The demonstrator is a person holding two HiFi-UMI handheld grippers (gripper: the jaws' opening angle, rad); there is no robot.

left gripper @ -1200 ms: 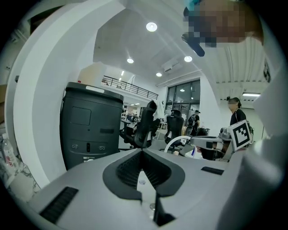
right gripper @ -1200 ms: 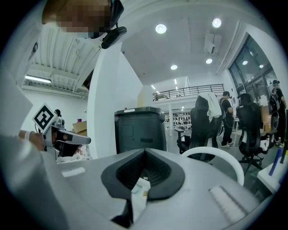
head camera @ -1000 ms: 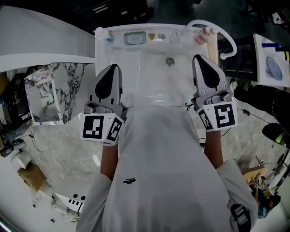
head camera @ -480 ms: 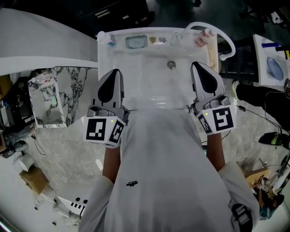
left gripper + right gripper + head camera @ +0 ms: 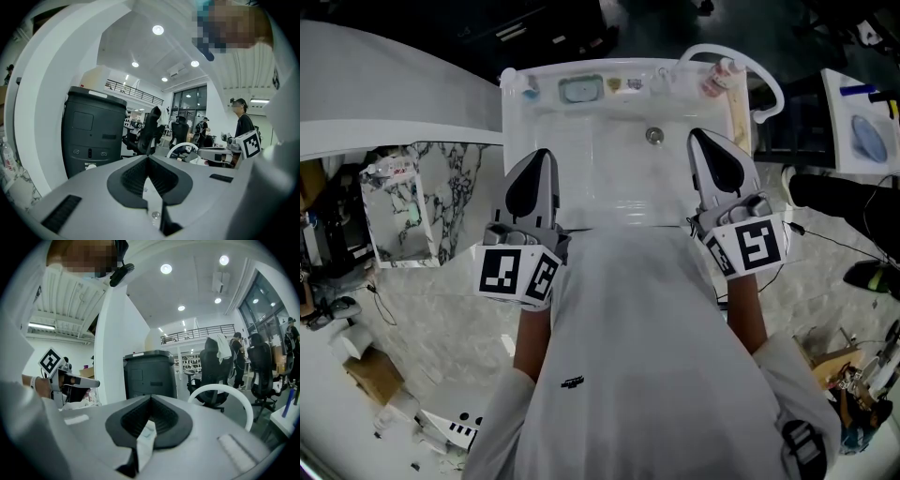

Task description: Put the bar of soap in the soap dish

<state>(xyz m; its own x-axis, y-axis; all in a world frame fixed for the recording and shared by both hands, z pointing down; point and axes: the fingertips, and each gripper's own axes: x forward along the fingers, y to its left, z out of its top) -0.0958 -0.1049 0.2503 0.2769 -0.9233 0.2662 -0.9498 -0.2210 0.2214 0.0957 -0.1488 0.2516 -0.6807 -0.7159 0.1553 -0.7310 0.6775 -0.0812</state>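
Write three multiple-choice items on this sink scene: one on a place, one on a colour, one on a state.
1. The soap dish sits: A) on the back rim of the sink B) beside the drain C) on the floor.
2. The sink is: A) black B) white C) red.
3. The left gripper is: A) wide open B) shut on soap C) shut, empty.

A: it lies on the far rim in the head view. B: the sink is white all over. C: its jaws meet with nothing between.
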